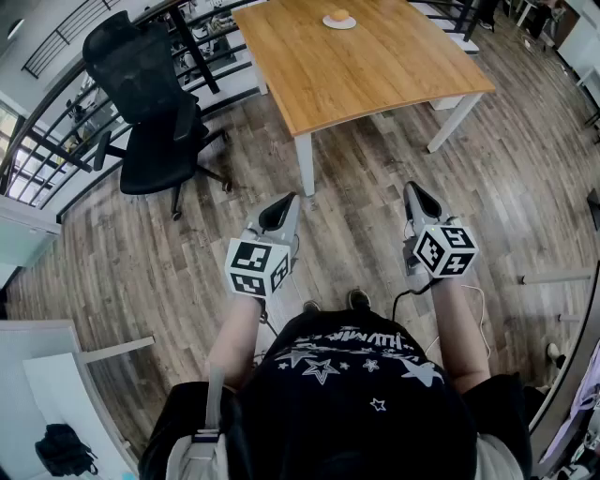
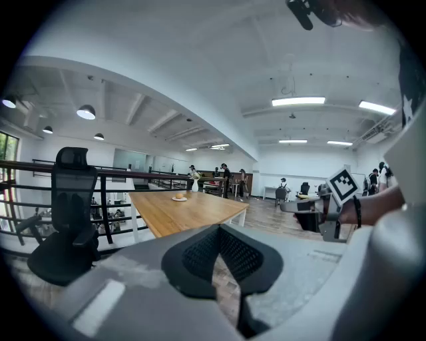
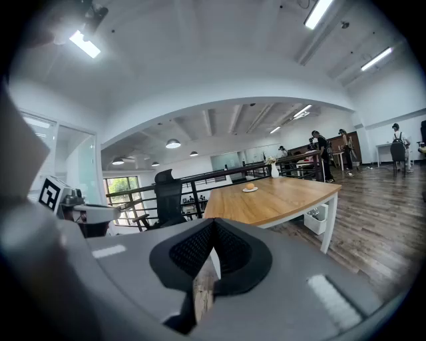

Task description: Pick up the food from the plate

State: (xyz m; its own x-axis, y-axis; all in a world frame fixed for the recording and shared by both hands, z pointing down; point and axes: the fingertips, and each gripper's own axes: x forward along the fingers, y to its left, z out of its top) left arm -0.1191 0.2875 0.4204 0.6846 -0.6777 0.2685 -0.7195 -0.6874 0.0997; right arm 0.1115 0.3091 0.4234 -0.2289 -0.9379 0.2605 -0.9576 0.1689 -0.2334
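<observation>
Brightness: I get an evenly bright room in all three views.
Sources: ceiling strip lights (image 2: pixel 298 101) and round lamps (image 2: pixel 86 112); daylight from a window (image 3: pixel 123 190) too.
Glare: the strips burn out white; mild sheen on the wooden table (image 1: pixel 375 66).
Shadows: soft, faint, under the table and office chair (image 1: pixel 141 70).
Distortion: heavy fisheye bowing; dark vignette rings both gripper views.
Focus: near foreground soft in both gripper views; the far plate (image 1: pixel 338 22) is tiny for me.

Wood-plank floor (image 1: pixel 131 253). Wooden table (image 1: pixel 375 70) stands ahead of the fingers (image 1: pixel 279 214); black office chair (image 1: pixel 155 112) ahead-left, beside black railing (image 1: pixel 37 127).
</observation>
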